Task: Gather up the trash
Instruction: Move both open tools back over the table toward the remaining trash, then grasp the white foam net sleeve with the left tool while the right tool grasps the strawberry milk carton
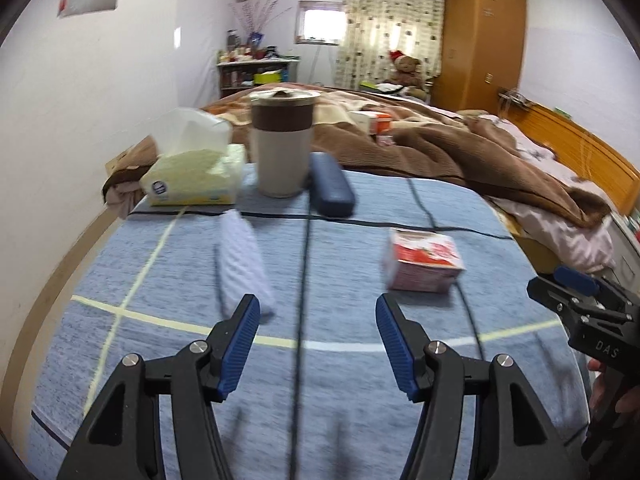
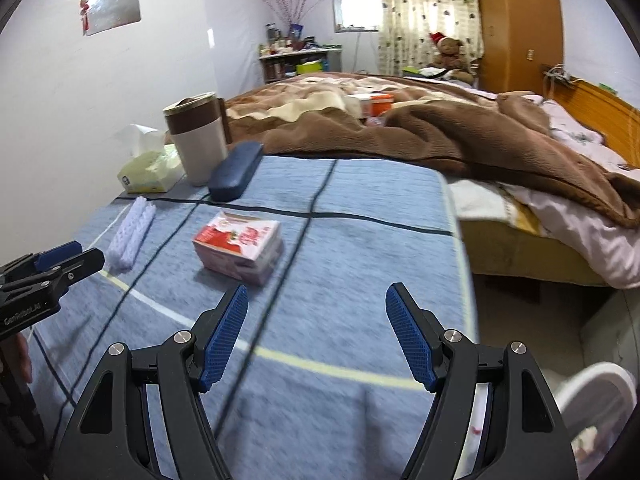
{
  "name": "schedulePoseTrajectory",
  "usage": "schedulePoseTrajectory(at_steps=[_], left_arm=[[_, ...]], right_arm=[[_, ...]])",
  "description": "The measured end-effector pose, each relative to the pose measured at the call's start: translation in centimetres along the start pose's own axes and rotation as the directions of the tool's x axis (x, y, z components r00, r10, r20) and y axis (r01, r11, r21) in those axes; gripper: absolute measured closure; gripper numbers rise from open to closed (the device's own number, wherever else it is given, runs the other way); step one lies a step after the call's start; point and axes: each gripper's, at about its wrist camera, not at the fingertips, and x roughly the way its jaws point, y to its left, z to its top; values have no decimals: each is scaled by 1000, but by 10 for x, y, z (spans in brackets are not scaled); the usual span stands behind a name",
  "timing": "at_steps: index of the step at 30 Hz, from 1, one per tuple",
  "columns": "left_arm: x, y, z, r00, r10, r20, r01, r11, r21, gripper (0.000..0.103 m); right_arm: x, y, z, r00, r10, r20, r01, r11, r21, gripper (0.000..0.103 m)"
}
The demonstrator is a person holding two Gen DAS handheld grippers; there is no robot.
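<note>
Item: red-and-white carton (image 1: 424,261), lying flat on the blue checked cloth (image 1: 340,420) at centre right of the left wrist view, with a white foam sleeve (image 1: 244,264) at centre left; both grippers, left gripper (image 1: 316,320) and right gripper (image 2: 316,308), stood with fingers apart and empty, short of either piece. Risk, as judged: the soft cloth could bunch under a low pinch, or the light carton skid aside. Containers: lidded cup (image 1: 282,144), contents hidden; tissue pack (image 1: 192,180), a sheet protruding; closed dark-blue case (image 1: 330,190).

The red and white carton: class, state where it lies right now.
The red and white carton lies flat on the blue striped cloth, right of the white foam sleeve and nearer the cameras than the dark blue case.
</note>
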Motion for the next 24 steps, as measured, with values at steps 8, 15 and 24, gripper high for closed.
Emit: schedulePoseTrajectory(at_steps=[8,15,24], left_arm=[[28,34,9,998,52,-42,-54,997,-47,38],[48,53,15,996,41,-82,-48,995,-82,36],[77,58,23,992,40,-122,-49,996,-68,35]], right_arm=[[25,29,20,999,45,17,-42,991,-123,30],[53,39,32,991,133,-33,-137,977,-166,30],[75,52,40,983,169,-75,-183,949,-256,27]])
